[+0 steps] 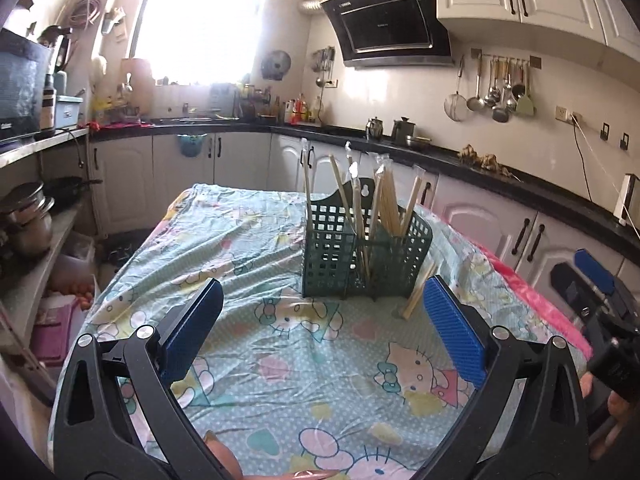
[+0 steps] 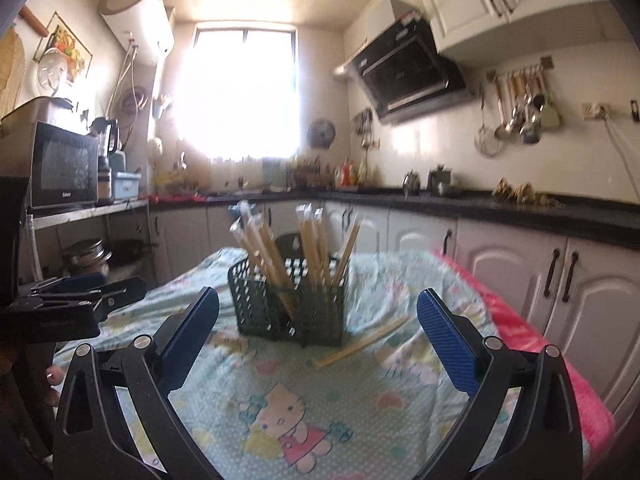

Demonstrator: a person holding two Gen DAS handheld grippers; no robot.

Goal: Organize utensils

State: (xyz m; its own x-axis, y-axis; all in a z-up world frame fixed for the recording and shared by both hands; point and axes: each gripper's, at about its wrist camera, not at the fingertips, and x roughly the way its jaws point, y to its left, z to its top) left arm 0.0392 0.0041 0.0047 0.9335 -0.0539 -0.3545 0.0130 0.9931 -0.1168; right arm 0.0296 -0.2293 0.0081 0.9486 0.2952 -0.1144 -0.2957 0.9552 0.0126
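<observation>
Loose chopsticks (image 2: 362, 340): flat on the cloth-covered worktop (image 2: 248, 432), just beside the right front corner of the green basket (image 2: 288, 308), near end towards the viewer, long axis slanting up and to the right. Ahead and slightly right of centre from the right claw (image 2: 318, 332); spread wide, empty. Left claw (image 1: 322, 320): likewise wide, empty, chopsticks (image 1: 418, 294) close by its right pad. Bundle in basket upright, leaning. Right claw probably nearer; approach across the axis, by judgement.

Daylight from the window (image 2: 244, 92) blows out to white glare; the right view is slightly blurred, edges fisheye-bent.
</observation>
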